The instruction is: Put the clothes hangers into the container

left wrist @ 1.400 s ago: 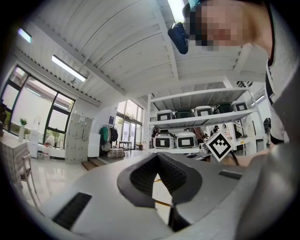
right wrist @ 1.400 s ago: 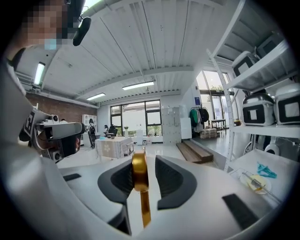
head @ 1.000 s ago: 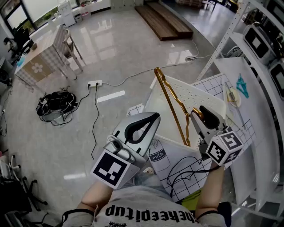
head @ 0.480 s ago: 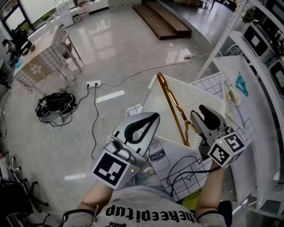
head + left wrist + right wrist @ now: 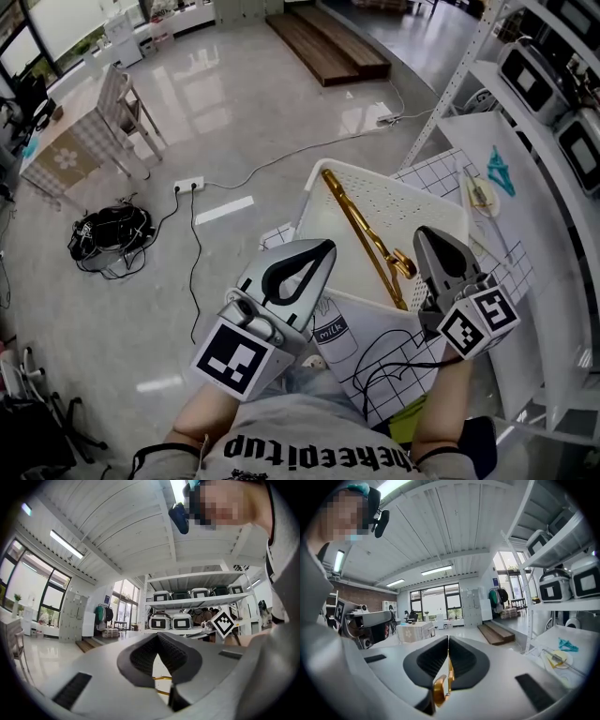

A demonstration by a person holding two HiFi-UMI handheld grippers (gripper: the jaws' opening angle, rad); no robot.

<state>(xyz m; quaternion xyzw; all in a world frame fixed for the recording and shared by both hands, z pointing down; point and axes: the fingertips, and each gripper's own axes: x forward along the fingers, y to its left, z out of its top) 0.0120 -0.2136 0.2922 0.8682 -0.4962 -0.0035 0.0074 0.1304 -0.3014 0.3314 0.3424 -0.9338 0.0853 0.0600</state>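
Note:
A gold clothes hanger [image 5: 361, 225] leans slantwise inside the white perforated container [image 5: 427, 202], its hook [image 5: 406, 264] at the near rim. My right gripper [image 5: 433, 236] is at that hook and its jaws are closing. In the right gripper view a gold strip of the hanger [image 5: 443, 686] sits between the pads of the right gripper [image 5: 448, 639]. My left gripper [image 5: 323, 249] hovers shut and empty to the left of the container. The left gripper view shows the left gripper's [image 5: 158, 637] pads touching, with a bit of the gold hanger [image 5: 161, 681] visible past them.
A printed sheet with a milk carton drawing [image 5: 333, 333] lies under the container's near side. A white shelf rack with appliances [image 5: 539, 80] stands at the right, with a teal item [image 5: 499, 173] on the surface below. On the floor at left are a cable bundle [image 5: 108, 230] and a power strip [image 5: 192, 185].
The right gripper's jaws were wide open beside the hanger's hook and now stand together on it. The hanger has tipped a little lower in the container. The left gripper has stayed put.

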